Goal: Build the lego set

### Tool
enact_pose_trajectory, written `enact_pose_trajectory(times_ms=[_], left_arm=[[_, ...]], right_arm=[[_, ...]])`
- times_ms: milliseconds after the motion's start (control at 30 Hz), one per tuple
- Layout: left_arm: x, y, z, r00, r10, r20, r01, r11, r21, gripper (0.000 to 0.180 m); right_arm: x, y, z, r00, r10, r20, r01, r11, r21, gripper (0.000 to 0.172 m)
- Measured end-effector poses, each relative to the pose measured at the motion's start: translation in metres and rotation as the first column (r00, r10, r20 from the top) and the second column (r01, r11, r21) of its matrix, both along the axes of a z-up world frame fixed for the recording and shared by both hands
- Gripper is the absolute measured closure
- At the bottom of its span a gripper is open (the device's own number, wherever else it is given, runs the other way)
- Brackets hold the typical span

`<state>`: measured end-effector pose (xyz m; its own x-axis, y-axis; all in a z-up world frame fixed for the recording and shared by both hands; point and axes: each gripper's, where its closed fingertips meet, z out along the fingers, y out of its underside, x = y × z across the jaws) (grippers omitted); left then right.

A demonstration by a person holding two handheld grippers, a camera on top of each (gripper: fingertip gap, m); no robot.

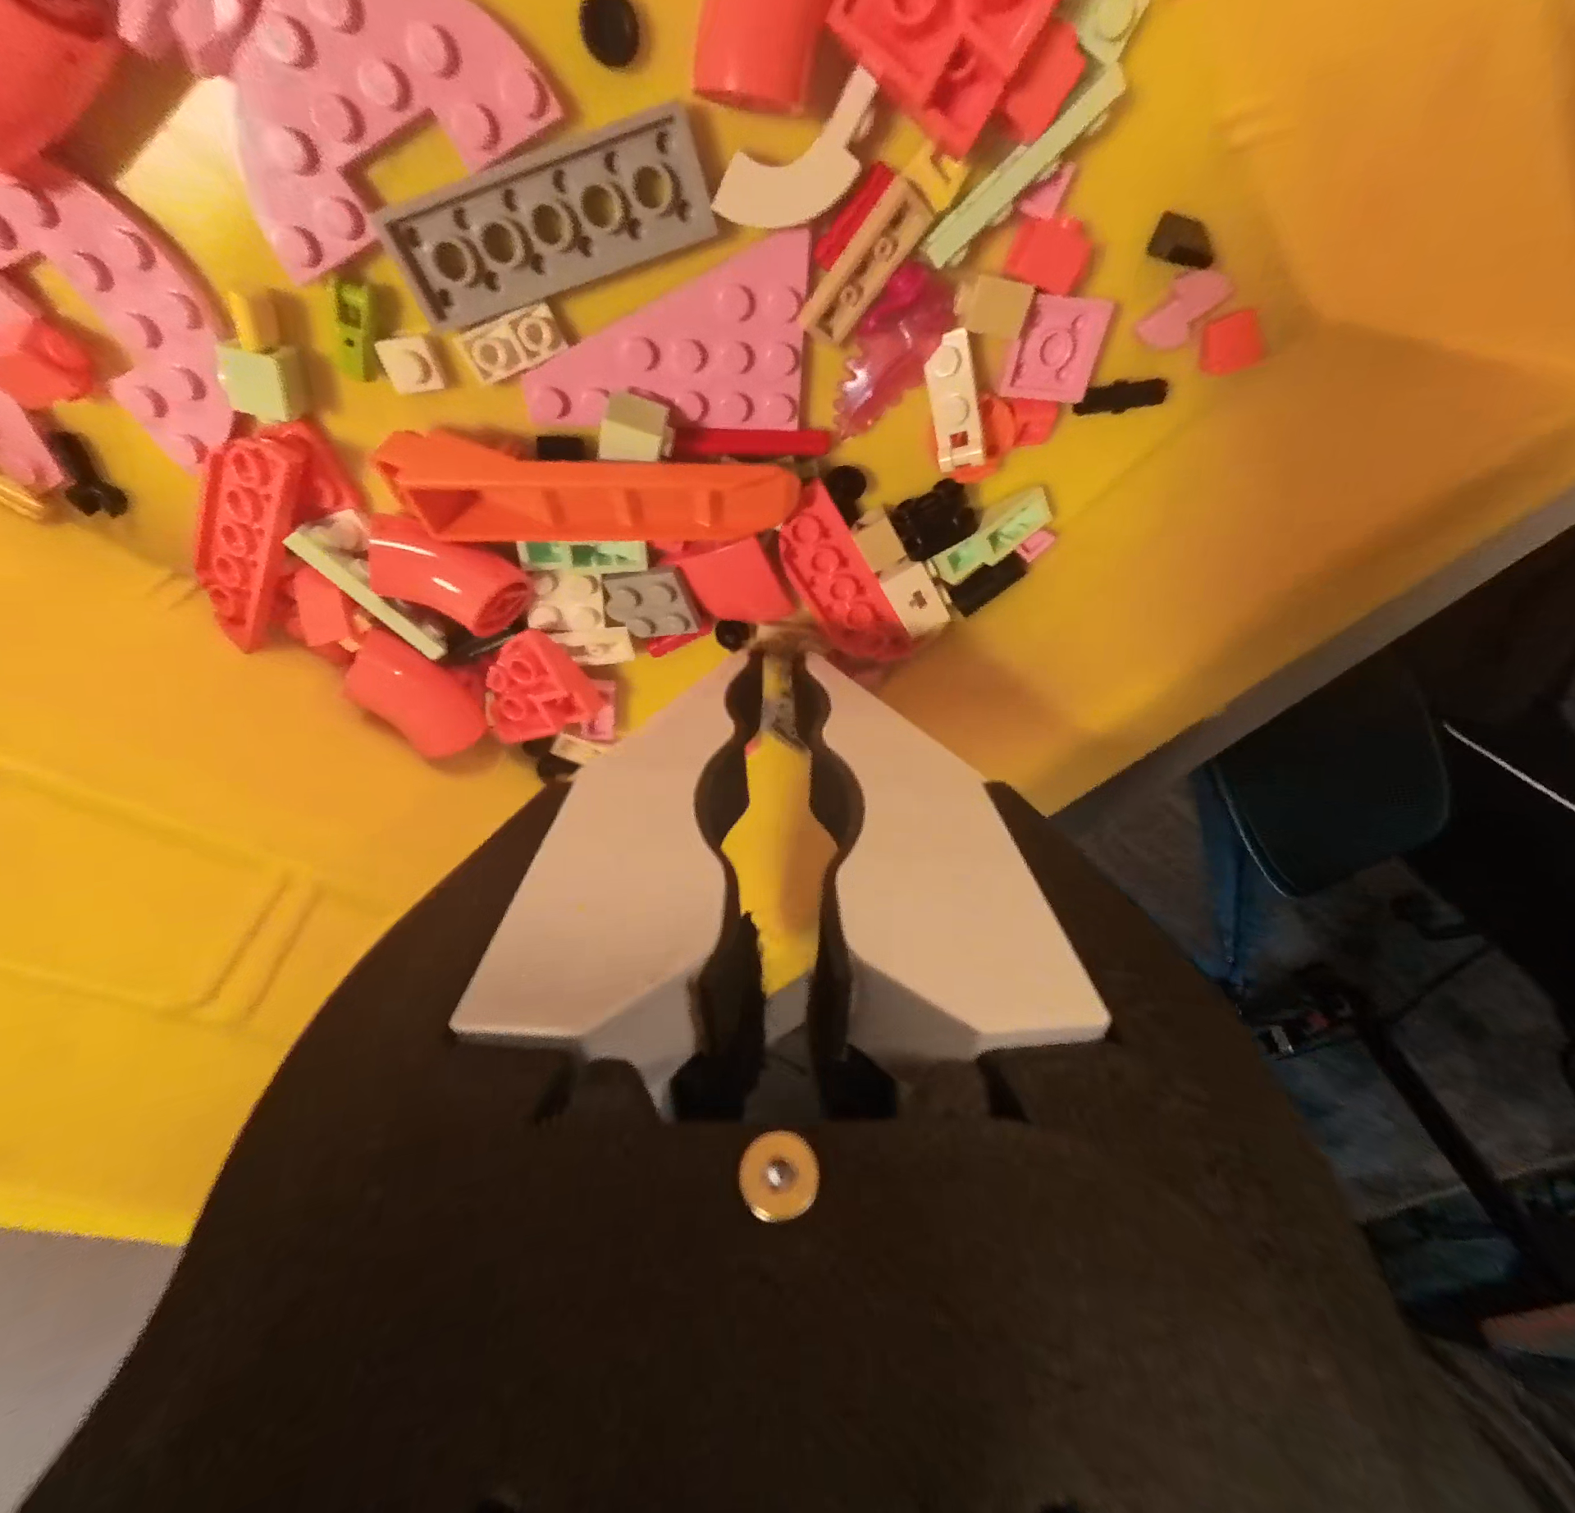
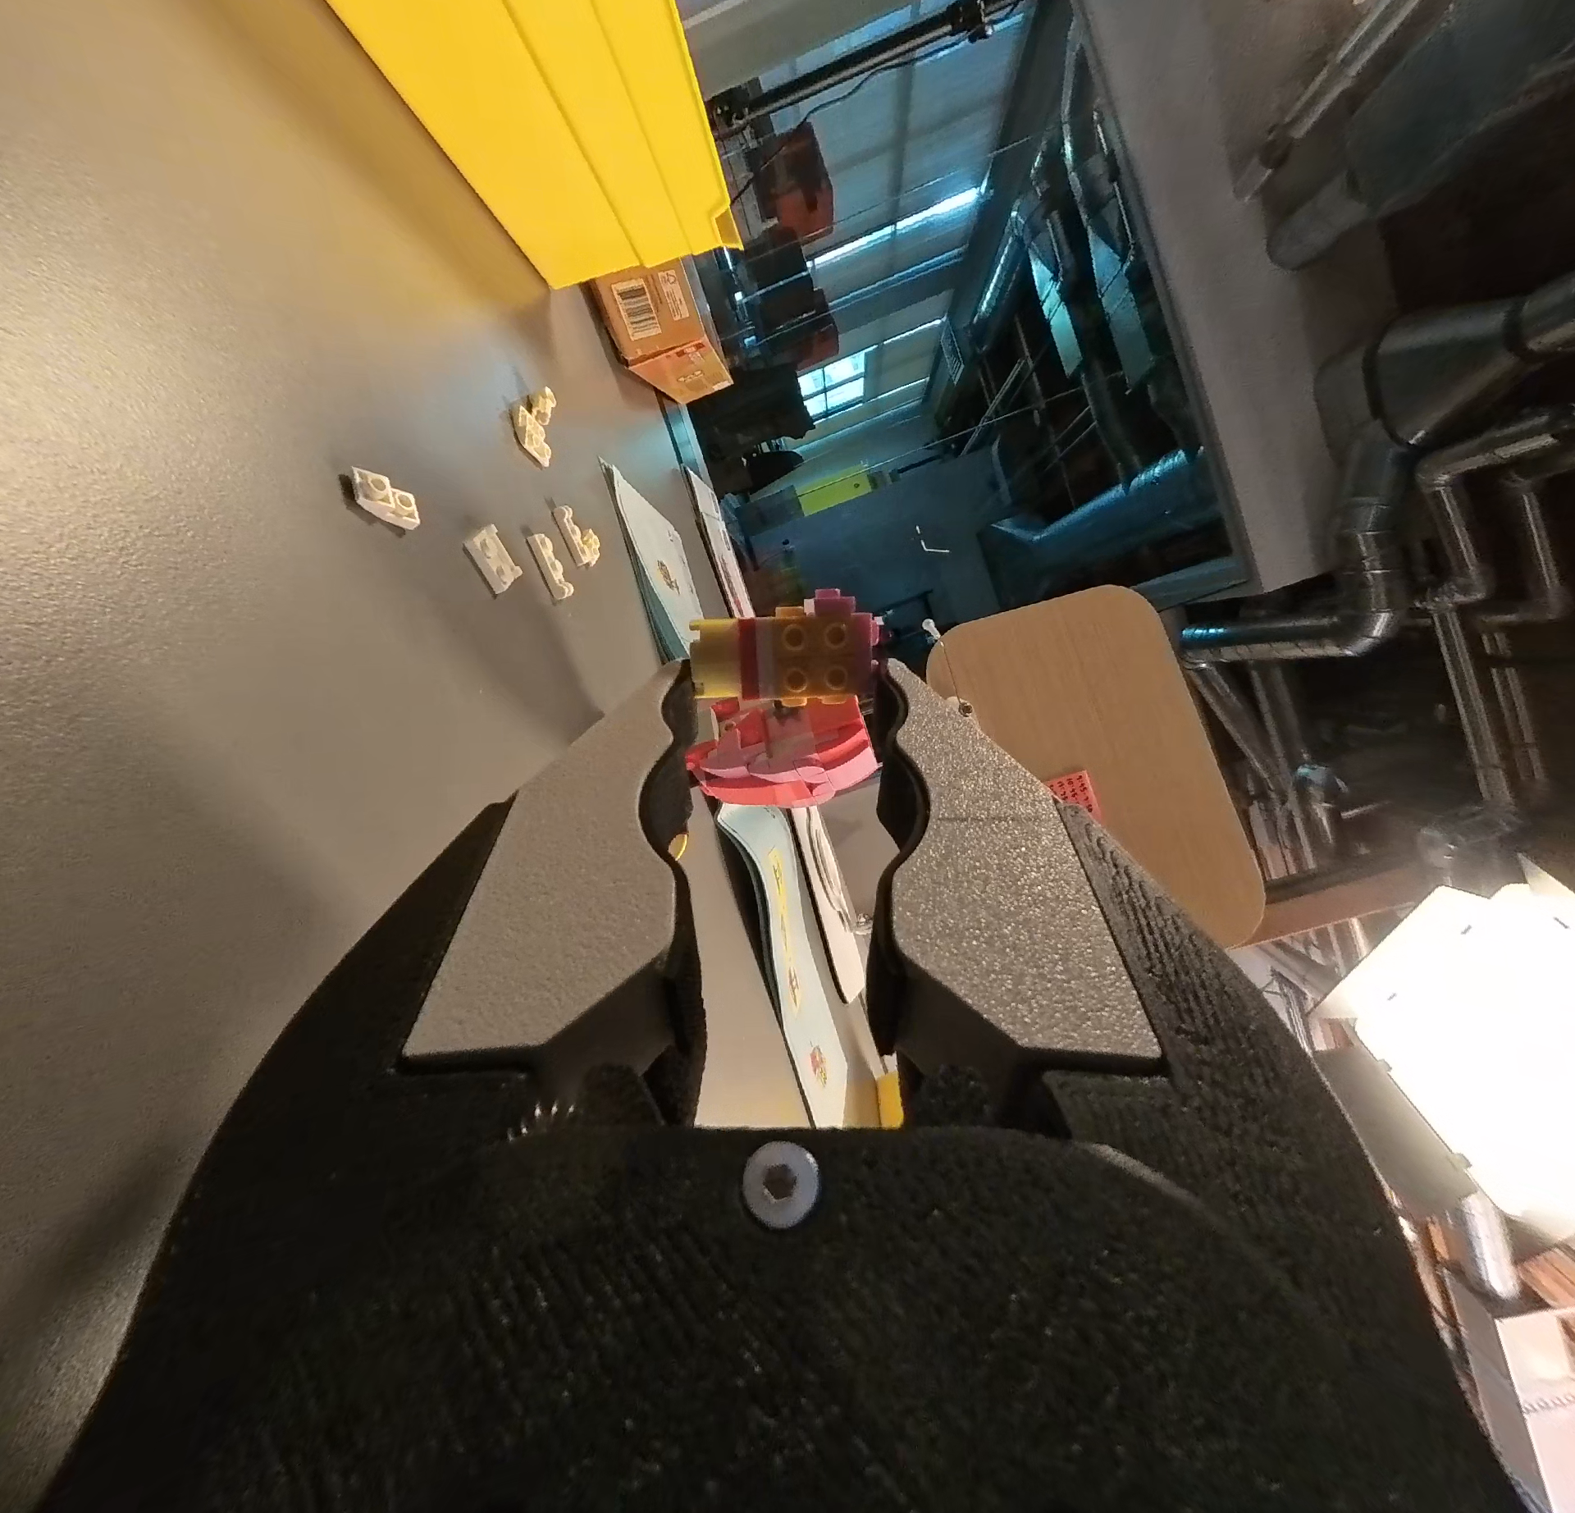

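1. Bricks lie heaped in a yellow tray (image 1: 128,790): pink curved plates (image 1: 358,100), a grey holed plate (image 1: 545,215), a long orange piece (image 1: 588,492), and many coral bricks (image 1: 839,573), with small white, mint and black bits among them.
2. From where I stand, the left gripper (image 1: 771,671) points down at the near edge of that heap, its pale fingers (image 1: 648,807) drawn almost together.
3. A thin, blurred sliver shows between the tips, yellowish with a grey patch; I cannot tell what it is or whether the fingertips press on it.
4. The nearest pieces are a coral studded plate just past the tips and a small black round bit (image 1: 727,637) beside them.
5. The right gripper (image 2: 780,688) is held away from the tray, over a grey table (image 2: 213,534), and clamps a small brick model (image 2: 784,688) between its dark fingers (image 2: 597,790).
6. That model has a yellow-and-pink studded top and a coral-pink rounded base.
7. Small white plates (image 2: 388,500) lie scattered on the table, well apart from the held model, with printed booklets (image 2: 656,568) and a cardboard box (image 2: 665,330) beyond.
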<state>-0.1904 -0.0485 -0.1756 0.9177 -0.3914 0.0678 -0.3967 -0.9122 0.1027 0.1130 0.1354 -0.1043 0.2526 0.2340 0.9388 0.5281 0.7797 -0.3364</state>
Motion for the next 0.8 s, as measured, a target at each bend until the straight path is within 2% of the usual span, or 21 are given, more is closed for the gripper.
enact_pose_trajectory(times_ms=[133, 367, 500, 800], left_arm=[[-0.01, 0.0072, -0.0003, 0.999, 0.001, -0.037, 0.001, 0.999, 0.049, 0.176], [-0.0019, 0.0047, 0.0041, 0.995, 0.055, 0.082, -0.058, 0.998, 0.04, 0.173], [-0.0071, -0.0017, -0.0012, 0.997, 0.05, 0.052, -0.05, 0.999, 0.008, 0.173], [-0.0024, 0.002, -0.0042, 0.994, 0.071, 0.083, -0.074, 0.997, 0.037, 0.179]], right_arm=[[-0.0003, 0.0002, -0.0006, 1.0, 0.0, 0.002, 0.0, 1.0, -0.004, 0.132], [-0.0004, 0.0005, -0.0007, 1.0, 0.001, 0.0, -0.001, 1.0, -0.009, 0.132], [-0.0004, 0.0008, -0.0006, 1.0, 0.001, -0.002, -0.001, 1.0, -0.012, 0.132], [-0.0007, 0.0005, -0.0009, 1.0, 0.003, 0.0, -0.003, 1.0, -0.013, 0.132]])
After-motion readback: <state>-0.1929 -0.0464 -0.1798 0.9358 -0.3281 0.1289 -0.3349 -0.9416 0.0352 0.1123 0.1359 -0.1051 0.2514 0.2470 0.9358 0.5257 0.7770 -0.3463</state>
